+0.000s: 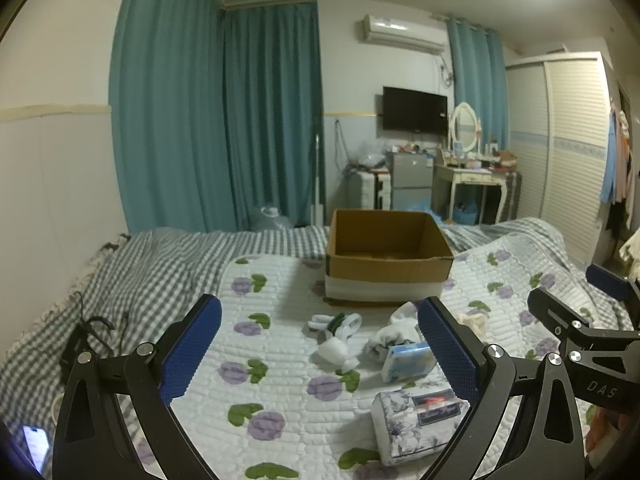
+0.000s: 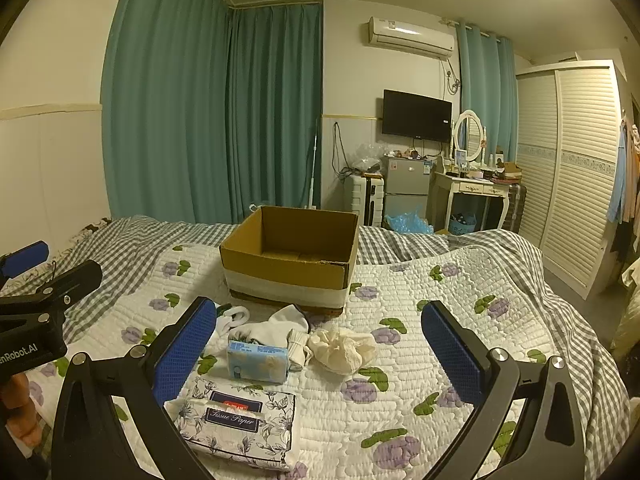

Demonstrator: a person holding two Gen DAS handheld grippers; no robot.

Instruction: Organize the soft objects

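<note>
Hovering over the quilt, I keep the left gripper and right gripper spread wide, both empty, facing the cardboard box.

left gripper: black frame; both blue-padded fingers splayed wide apart, nothing between them, nothing touched; aimed forward and tilted a little downward over the bed.
right gripper: same build; its blue-padded fingers are spread just as wide, with nothing gripped; same slight downward tilt.
relation: the two are side by side and apart, each showing at the edge of the other's wrist view, the right gripper among them.
hand: bare skin below the left gripper's body, lower left edge of the right wrist view.
</note>
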